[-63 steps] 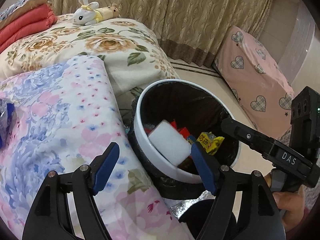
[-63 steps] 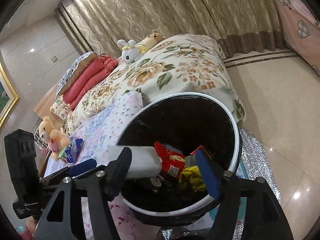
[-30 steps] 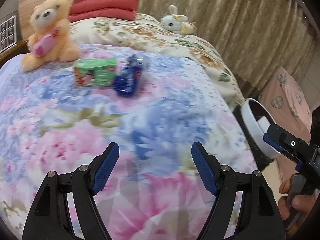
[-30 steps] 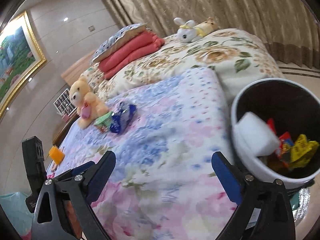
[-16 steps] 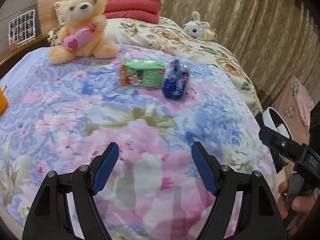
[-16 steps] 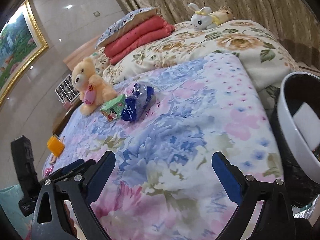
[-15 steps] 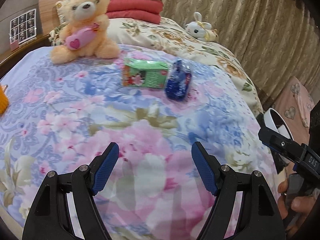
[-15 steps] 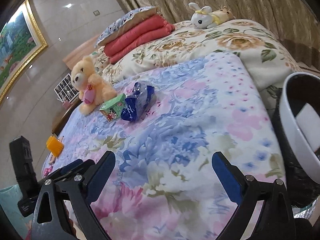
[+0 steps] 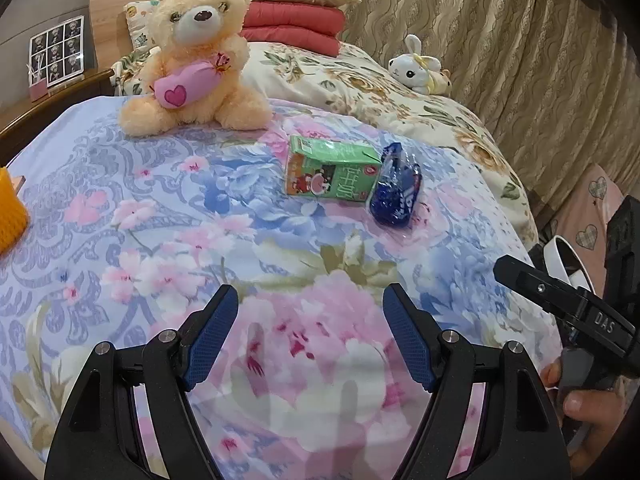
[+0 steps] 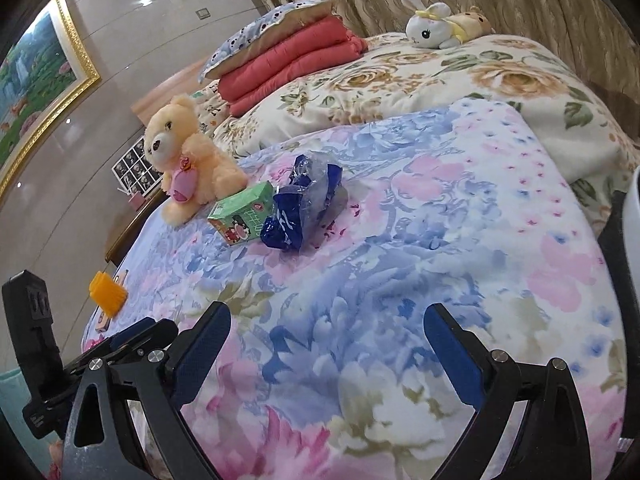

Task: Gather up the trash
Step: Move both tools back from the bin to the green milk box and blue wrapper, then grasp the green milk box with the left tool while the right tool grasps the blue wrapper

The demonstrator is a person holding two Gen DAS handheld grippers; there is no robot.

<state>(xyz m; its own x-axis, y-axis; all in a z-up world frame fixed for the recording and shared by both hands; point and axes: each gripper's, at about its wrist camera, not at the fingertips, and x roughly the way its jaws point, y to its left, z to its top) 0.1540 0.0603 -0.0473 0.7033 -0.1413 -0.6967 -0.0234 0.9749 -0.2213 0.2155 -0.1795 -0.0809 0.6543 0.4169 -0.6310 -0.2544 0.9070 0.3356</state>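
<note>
A green drink carton (image 9: 332,175) lies on the flowered bedspread with a crumpled blue plastic wrapper (image 9: 396,191) touching its right side. Both also show in the right wrist view, the carton (image 10: 243,219) left of the wrapper (image 10: 304,208). My left gripper (image 9: 310,338) is open and empty, low over the bedspread, well short of the carton. My right gripper (image 10: 328,356) is open and empty, also short of the trash. The white-rimmed trash bin (image 9: 570,258) stands off the bed's right side; only its rim (image 10: 632,216) shows.
A tan teddy bear (image 9: 192,60) sits behind the carton. A white bunny toy (image 9: 416,66) lies on the flowered quilt at the back. Folded red blankets (image 9: 294,26) and a pillow are by the headboard. An orange object (image 10: 106,294) sits at the bed's left edge.
Both grippers swung away from the trash bin to face the bed and have closed in on the carton and wrapper, which now look larger and nearer. Both stay open.
</note>
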